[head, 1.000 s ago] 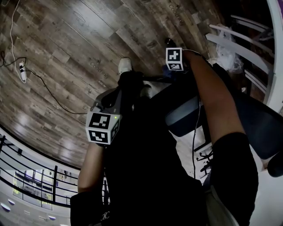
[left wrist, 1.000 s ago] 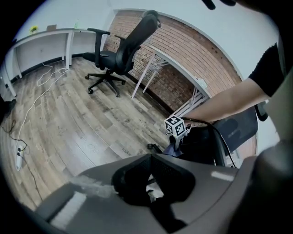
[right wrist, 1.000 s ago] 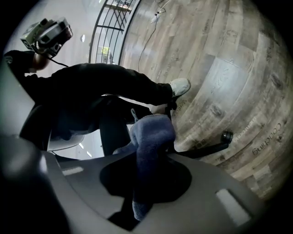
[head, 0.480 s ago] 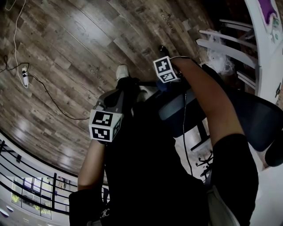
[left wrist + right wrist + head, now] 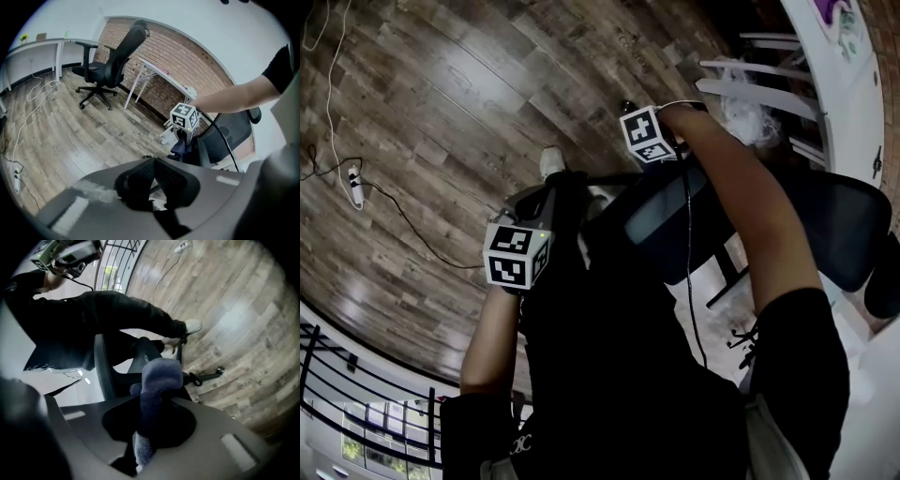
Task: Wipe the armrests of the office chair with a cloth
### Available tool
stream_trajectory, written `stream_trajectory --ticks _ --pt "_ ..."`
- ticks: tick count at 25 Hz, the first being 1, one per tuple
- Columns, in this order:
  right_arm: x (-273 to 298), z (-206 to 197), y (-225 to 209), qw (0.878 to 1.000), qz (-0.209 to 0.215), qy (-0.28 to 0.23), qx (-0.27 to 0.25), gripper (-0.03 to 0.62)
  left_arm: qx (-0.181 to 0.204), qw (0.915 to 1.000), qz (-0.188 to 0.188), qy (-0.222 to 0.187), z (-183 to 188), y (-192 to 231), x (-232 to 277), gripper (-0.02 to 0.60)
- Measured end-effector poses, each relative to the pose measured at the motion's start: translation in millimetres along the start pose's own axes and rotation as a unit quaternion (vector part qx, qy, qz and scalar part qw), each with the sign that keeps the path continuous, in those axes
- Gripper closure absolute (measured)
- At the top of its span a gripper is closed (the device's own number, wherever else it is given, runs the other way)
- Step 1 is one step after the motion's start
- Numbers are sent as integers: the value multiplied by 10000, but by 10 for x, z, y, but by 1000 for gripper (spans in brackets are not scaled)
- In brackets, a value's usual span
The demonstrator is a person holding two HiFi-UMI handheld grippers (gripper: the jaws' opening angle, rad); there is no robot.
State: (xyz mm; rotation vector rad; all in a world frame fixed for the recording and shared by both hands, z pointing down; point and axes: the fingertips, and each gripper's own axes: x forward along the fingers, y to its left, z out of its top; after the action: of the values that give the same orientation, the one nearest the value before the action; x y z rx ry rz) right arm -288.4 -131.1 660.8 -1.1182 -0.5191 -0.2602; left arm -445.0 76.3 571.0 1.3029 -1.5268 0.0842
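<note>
The right claw [image 5: 155, 401] was clenched on a blue cloth [image 5: 161, 373] that stuck out past its tips. The cloth was just beside the grey armrest [image 5: 661, 214] of the office chair [image 5: 839, 220]; contact could not be judged. The left claw [image 5: 153, 161] was closed on nothing, well apart from the right claw, above the wooden floor [image 5: 441, 141].

Cloth [image 5: 159, 380]: dusty blue, fuzzy nap. Floor [image 5: 441, 122]: brown-grey wood planks, streaked grain. Armrest [image 5: 661, 208]: slate-grey pad; office chair [image 5: 839, 230] black. Left gripper [image 5: 153, 165], right gripper [image 5: 152, 408]: dark grey, cubes white with black squares. Brick wall [image 5: 187, 61]: reddish-brown, pale mortar lines. Shoe [image 5: 551, 161]: white.
</note>
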Motion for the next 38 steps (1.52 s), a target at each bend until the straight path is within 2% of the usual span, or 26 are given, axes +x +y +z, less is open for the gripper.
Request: stream_trajectory --ticks 3,5,6,8,10,12,16,19,21,23,28,33,38 --pt "-398 -26 -15 9909 -908 -935 326 530 196 9997 -101 46 87 -37 10 575" --pt "-602 -34 58 9730 -1519 -1671 477 530 337 9992 -185 78 148 -114 64 575" --pt "-676 -22 132 9597 -1770 -2108 567 530 440 9987 -238 108 173 -167 103 575" --pt "-775 -66 306 9253 -2346 -2843 888 530 740 9964 -370 189 214 -288 186 575" --pt "-773 -183 516 8858 -2934 -3358 1281 530 1084 9924 -508 287 242 -430 275 575" --pt "-685 -292 762 8464 -3304 -3855 1606 530 1344 9884 -595 372 273 -594 390 575" --pt "-321 -500 1186 7714 -3767 -4624 2219 530 1768 9810 -649 469 366 -973 611 575" --pt "41 -533 1439 7162 -3992 -5022 2749 530 2251 9708 -667 503 465 -1248 680 575" --pt "303 -498 1566 6882 -4038 -5218 3016 530 2504 9646 -632 523 480 -1457 691 575" --pt "566 -428 1650 6737 -4045 -5326 3144 530 2684 9600 -598 529 442 -1698 695 575" --pt "1010 -103 1692 6522 -4021 -5598 3156 530 3074 9477 -544 669 147 -2235 698 575" --pt "1162 211 1489 6301 -4112 -5803 3117 530 3606 9294 -171 770 -33 -2447 671 575" --pt "1015 250 1253 6102 -4464 -5814 3005 530 3648 9271 2 862 -256 -2513 636 575"
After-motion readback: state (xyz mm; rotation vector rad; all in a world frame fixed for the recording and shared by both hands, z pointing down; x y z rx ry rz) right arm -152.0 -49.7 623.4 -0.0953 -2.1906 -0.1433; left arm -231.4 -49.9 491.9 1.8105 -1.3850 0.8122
